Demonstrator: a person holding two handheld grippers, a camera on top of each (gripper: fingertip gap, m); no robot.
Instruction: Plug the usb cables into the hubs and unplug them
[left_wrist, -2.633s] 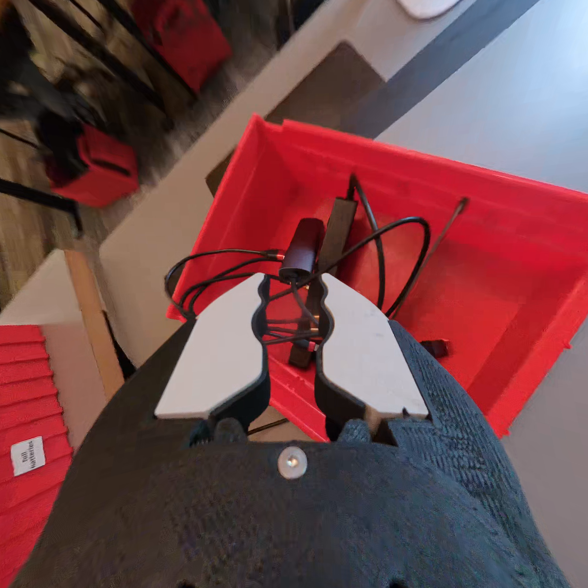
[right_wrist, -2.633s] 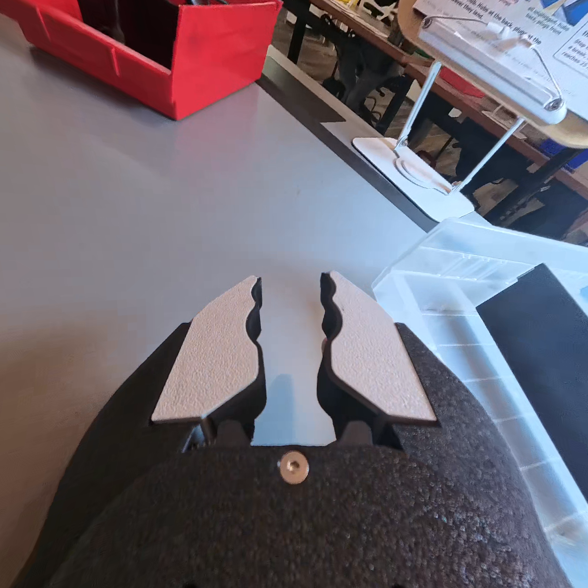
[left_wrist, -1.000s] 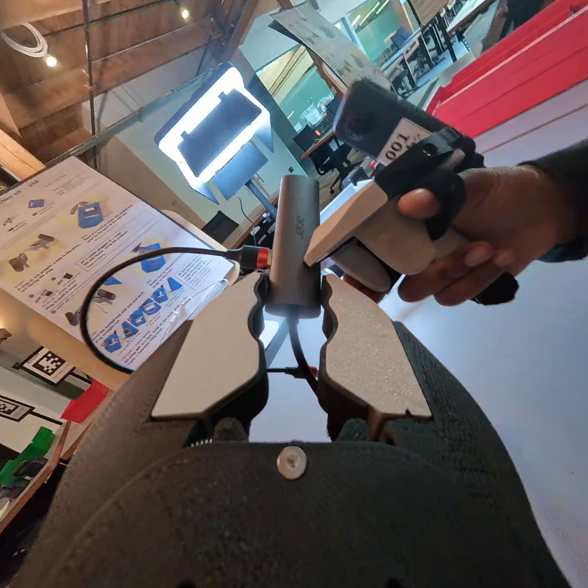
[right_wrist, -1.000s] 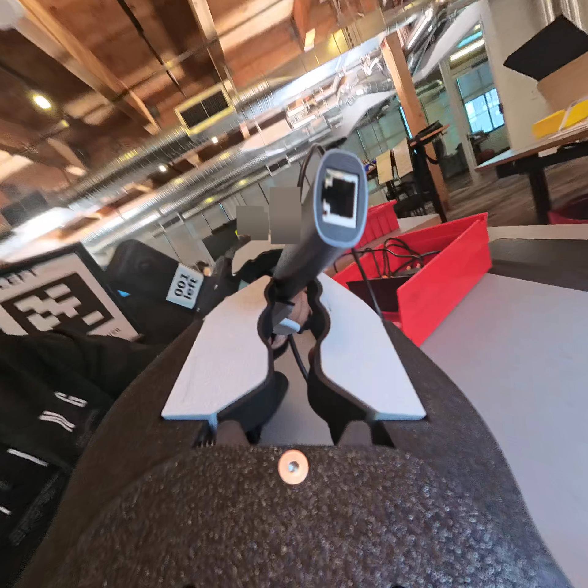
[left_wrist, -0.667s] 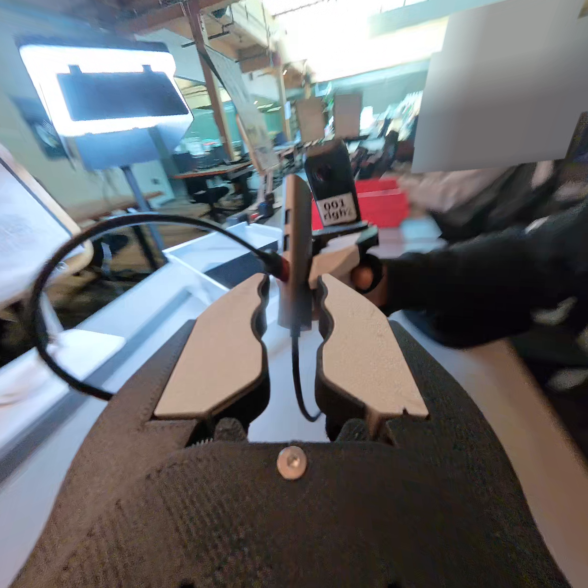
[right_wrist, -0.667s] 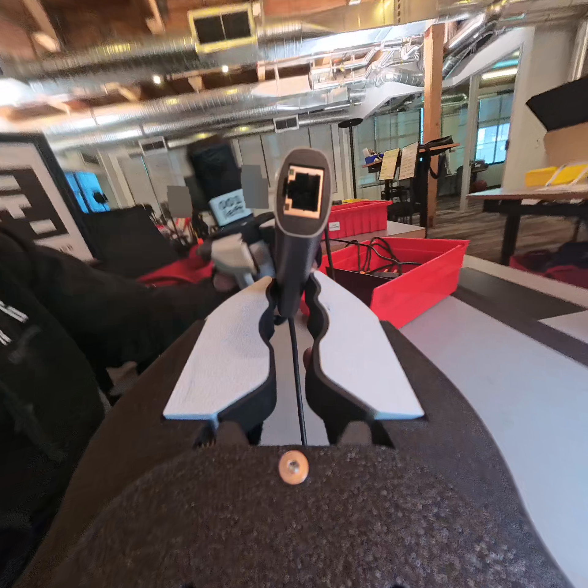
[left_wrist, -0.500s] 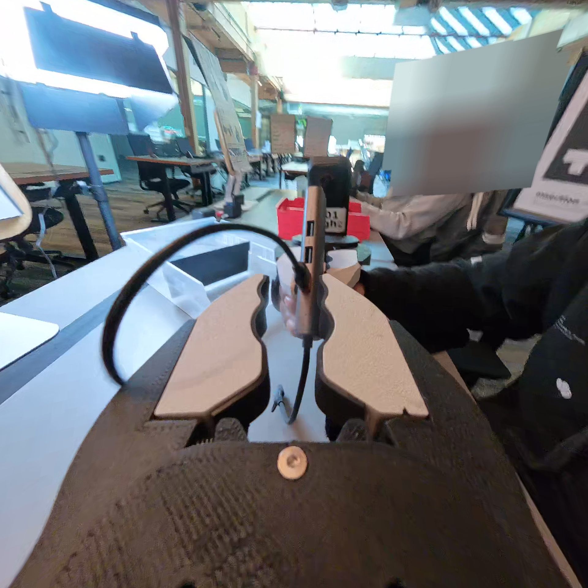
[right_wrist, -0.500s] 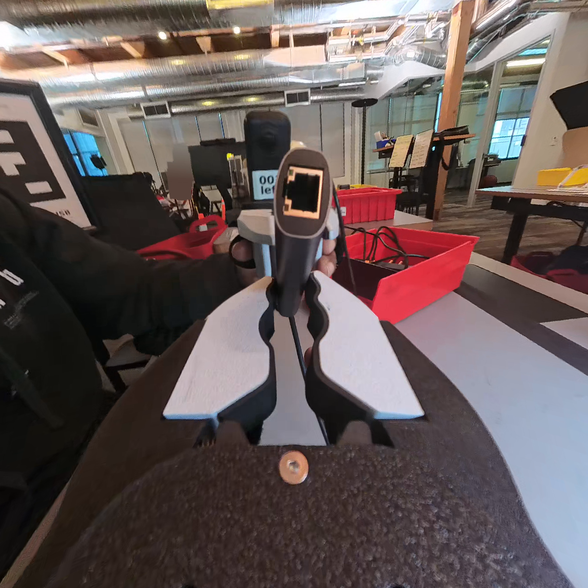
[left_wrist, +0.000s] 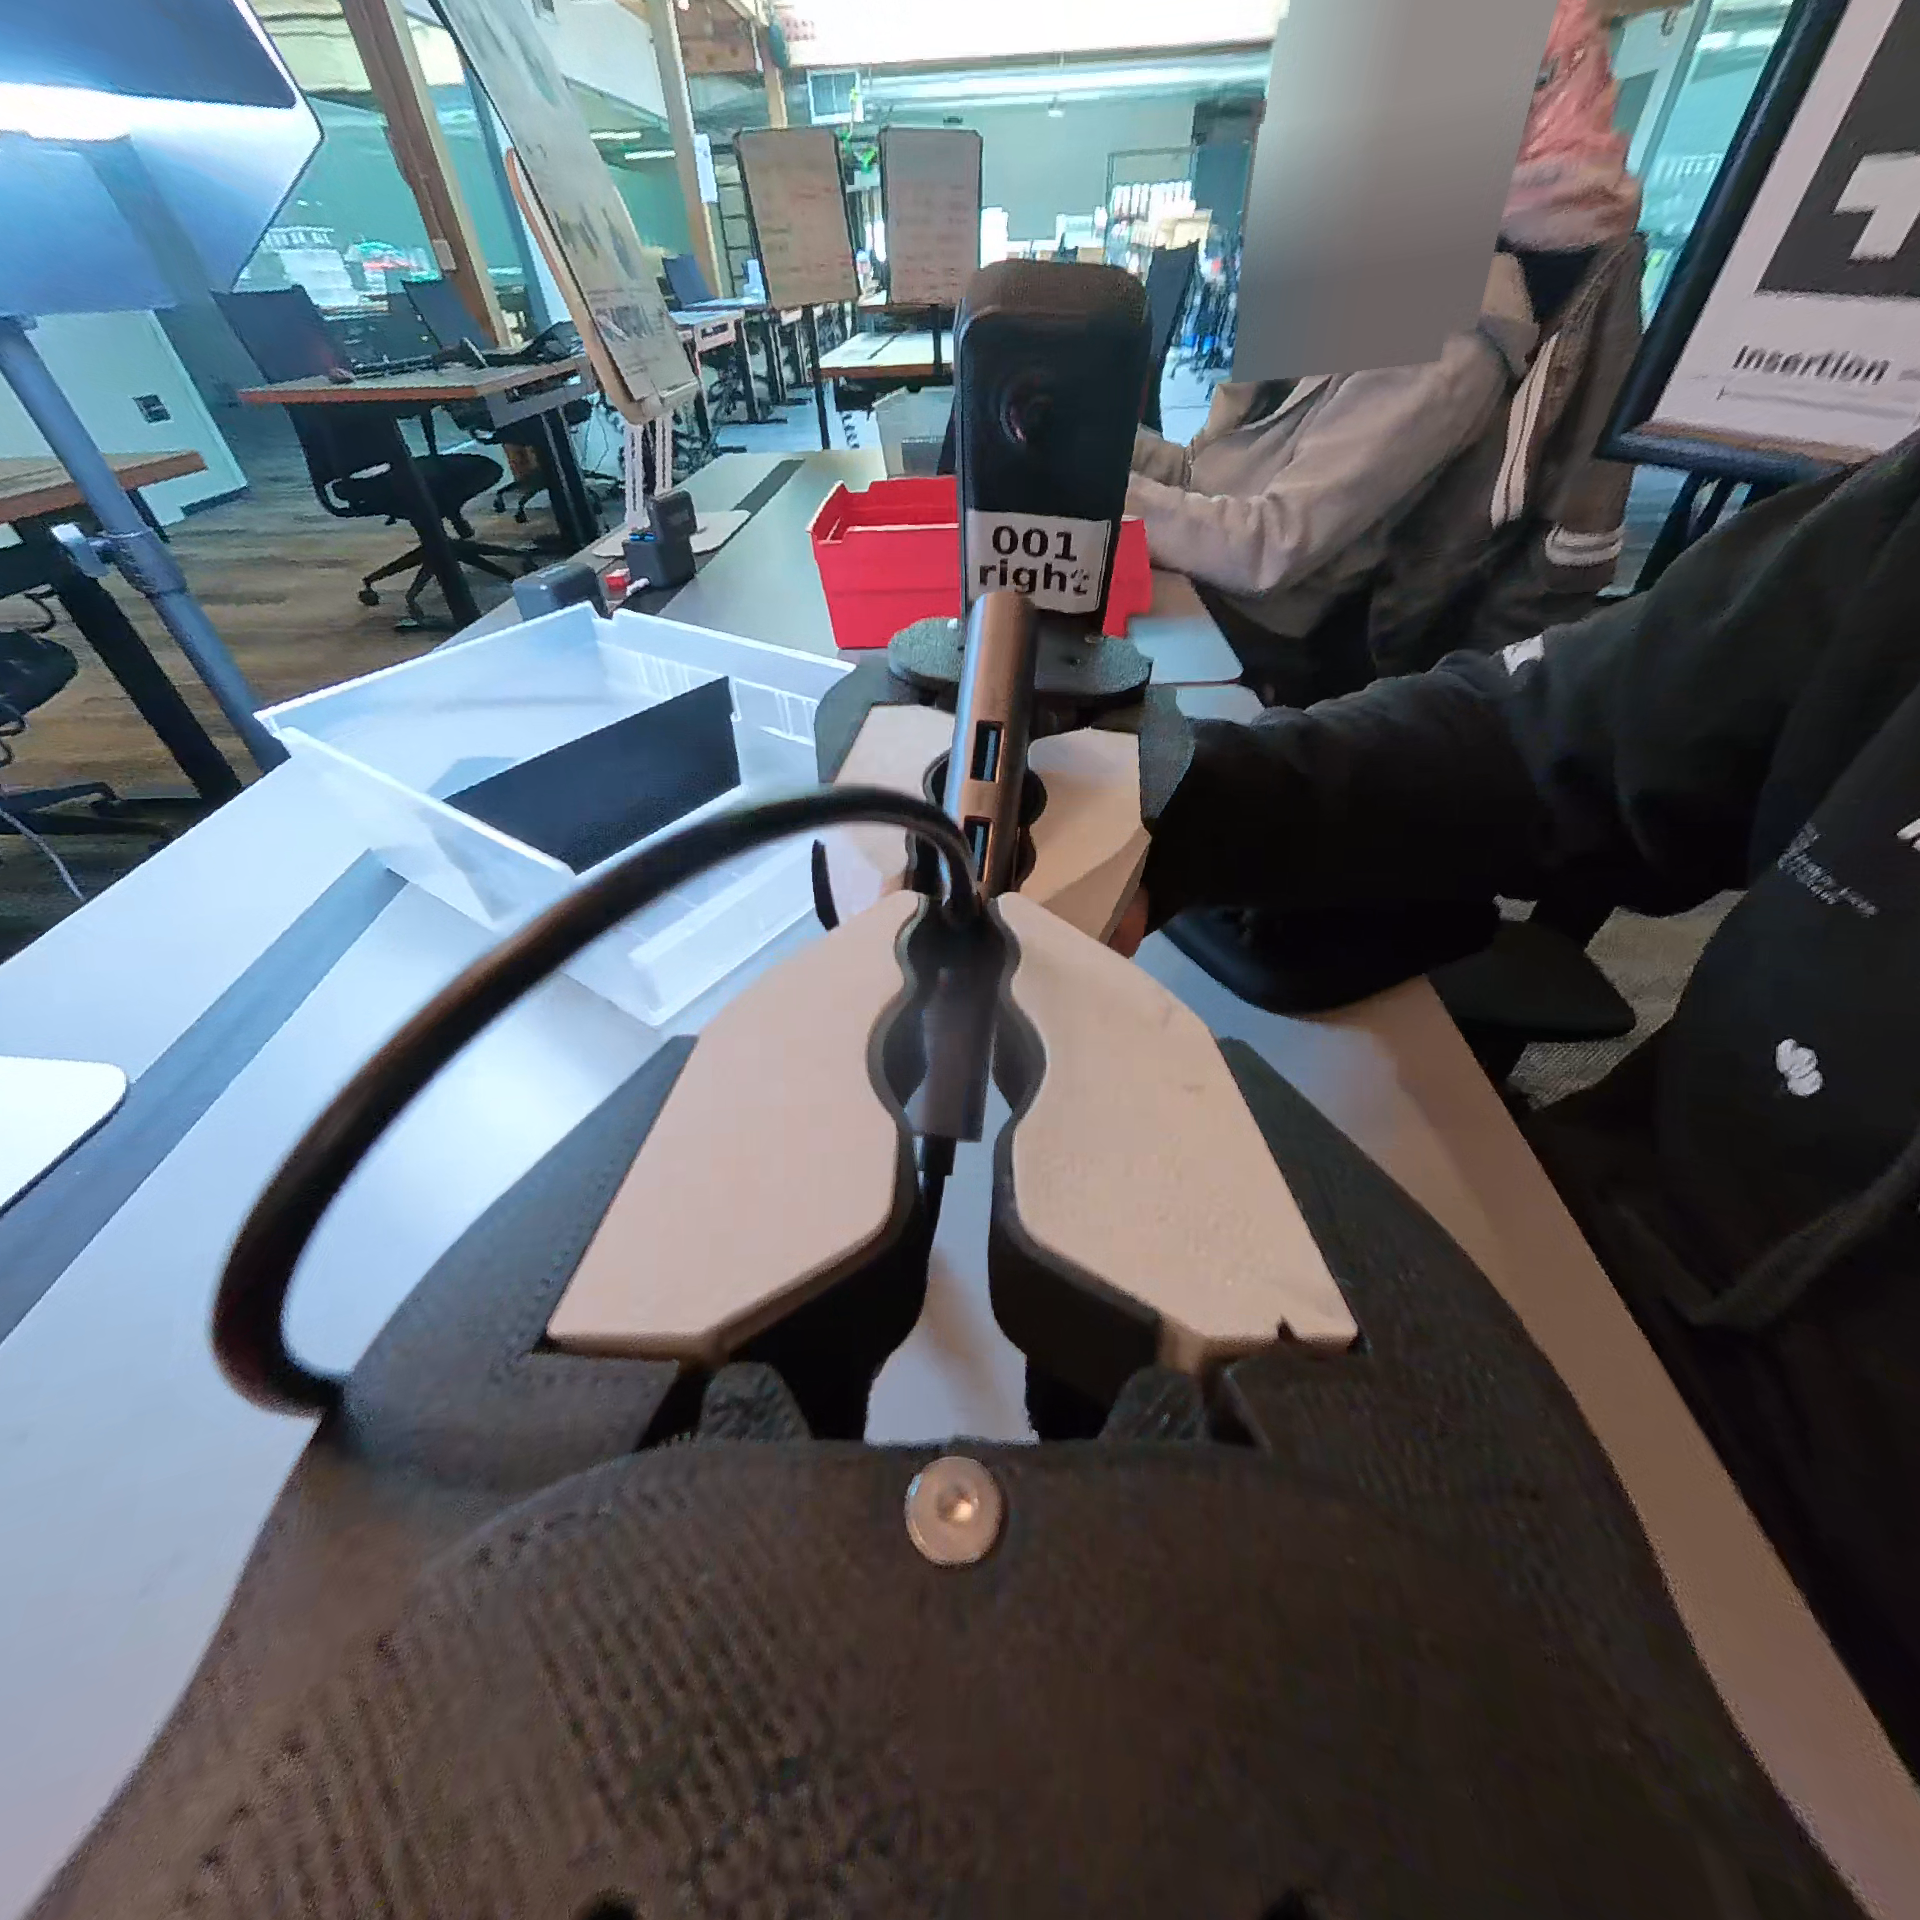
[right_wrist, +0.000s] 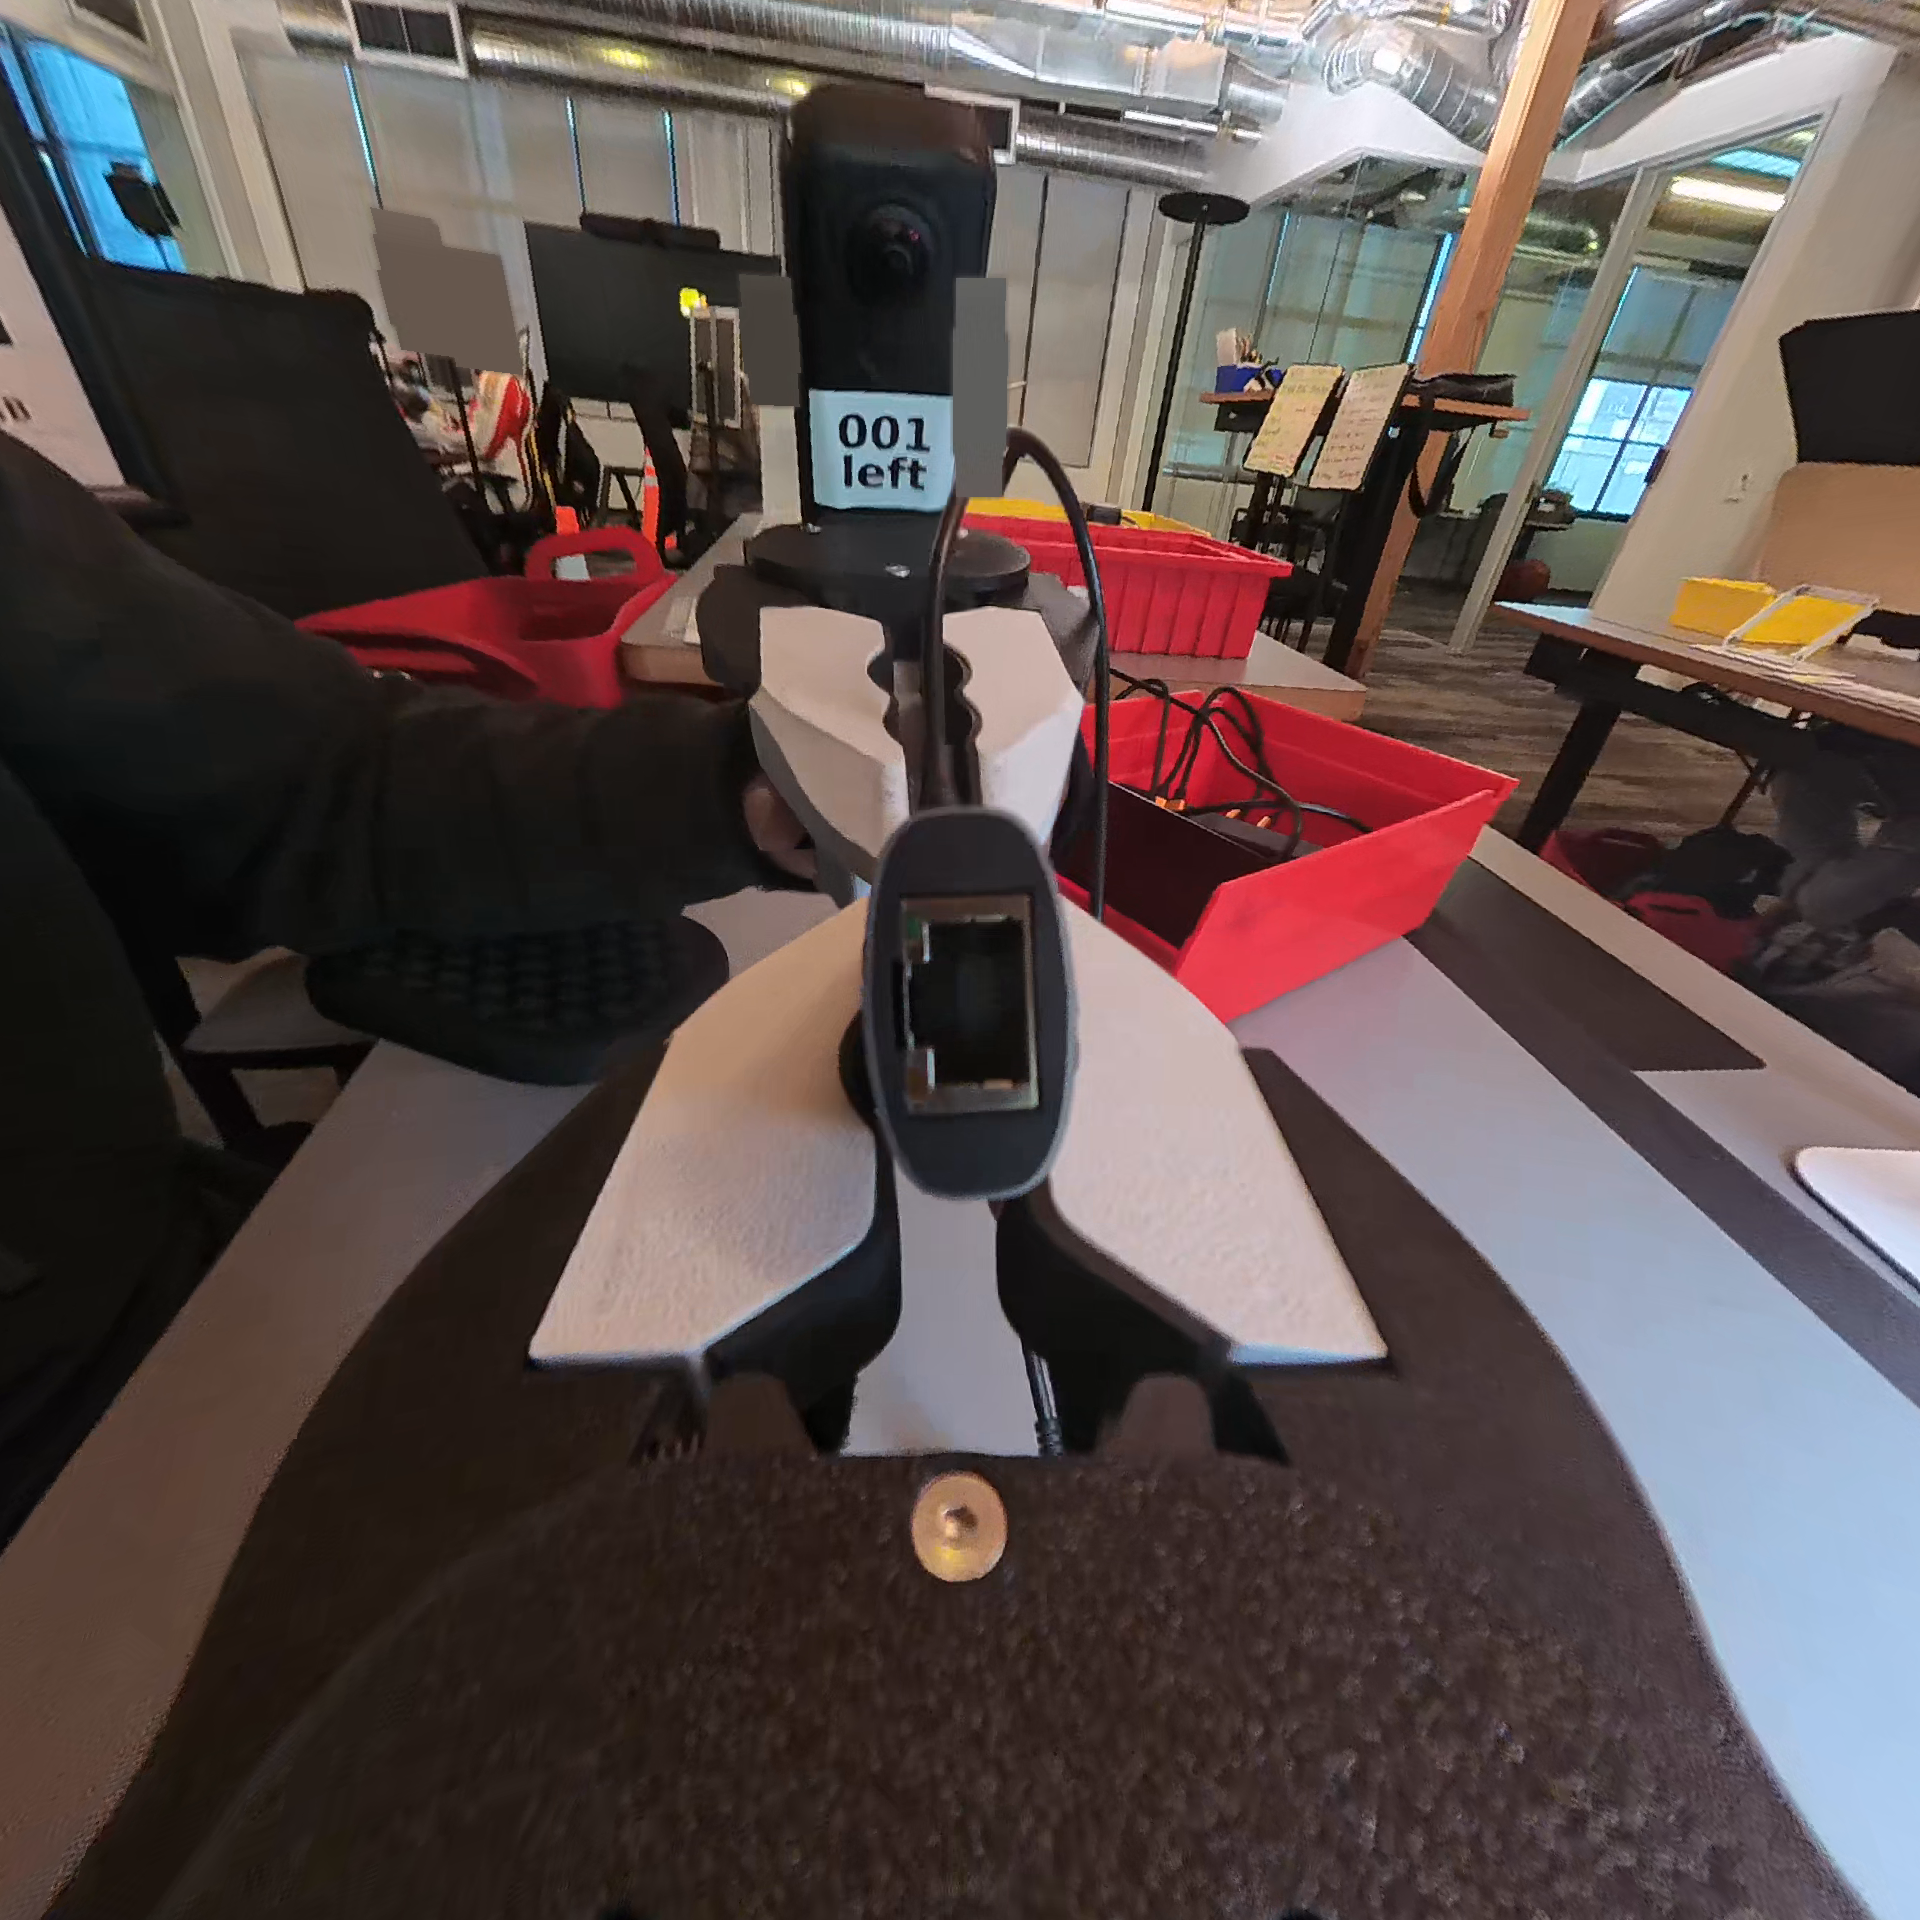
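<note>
Between the two opposed grippers, the hub (left_wrist: 985, 790) is clamped by both left gripper (left_wrist: 951, 1023) and right gripper (right_wrist: 961, 1049); uneven pulling could twist the hub or strain its plugged cable (left_wrist: 499, 966).

1. White printed label (left_wrist: 1034, 561), which sat on the black camera (left_wrist: 1049, 395) above my right gripper (left_wrist: 985, 831).
2. White printed label (right_wrist: 881, 452), likewise on the black camera (right_wrist: 883, 239) above my left gripper (right_wrist: 928, 717).
3. Framed sign (left_wrist: 1808, 208) with large black print, which stood at my right.
4. Small white print, which ran along my dark sleeve (left_wrist: 1829, 883).
5. Handwritten boards (right_wrist: 1320, 426), which were too small to read.
</note>
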